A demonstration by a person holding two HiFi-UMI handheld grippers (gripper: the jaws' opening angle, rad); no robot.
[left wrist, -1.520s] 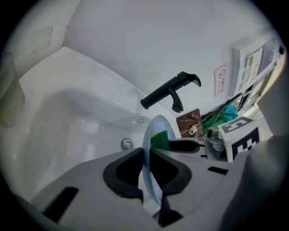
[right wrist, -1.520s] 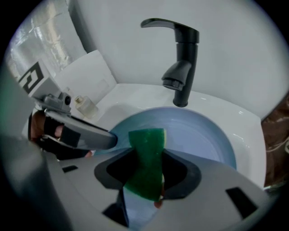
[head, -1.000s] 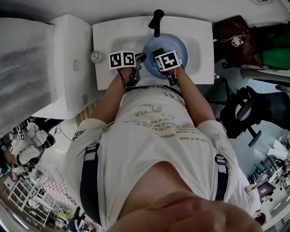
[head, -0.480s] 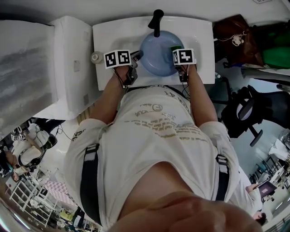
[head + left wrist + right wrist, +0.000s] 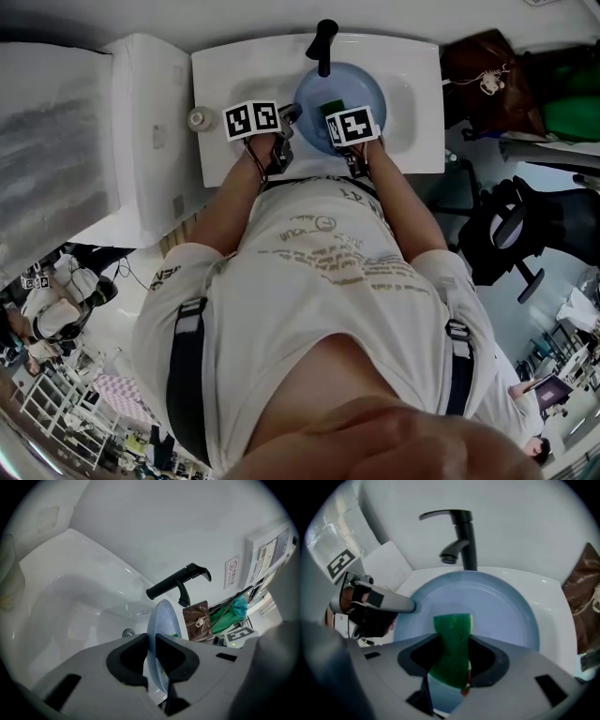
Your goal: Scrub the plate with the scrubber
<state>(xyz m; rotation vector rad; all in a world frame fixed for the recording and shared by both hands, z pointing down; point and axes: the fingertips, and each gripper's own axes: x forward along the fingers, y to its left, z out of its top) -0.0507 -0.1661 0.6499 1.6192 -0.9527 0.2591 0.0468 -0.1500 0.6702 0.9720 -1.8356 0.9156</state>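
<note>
Jaws clamp: left gripper (image 5: 151, 651) on one plate (image 5: 162, 616), right gripper (image 5: 452, 656) on one scrubber (image 5: 452, 630).

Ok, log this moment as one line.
left tongs: shut on rim of blue plate | right tongs: shut on green scrubber, over plate face | plate over white sink

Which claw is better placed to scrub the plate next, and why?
Right. The right claw grips the green scrubber, pointed at the plate and its open face. The left claw is clamped on the plate's rim, steadying it over the sink, so it is not free.
</note>
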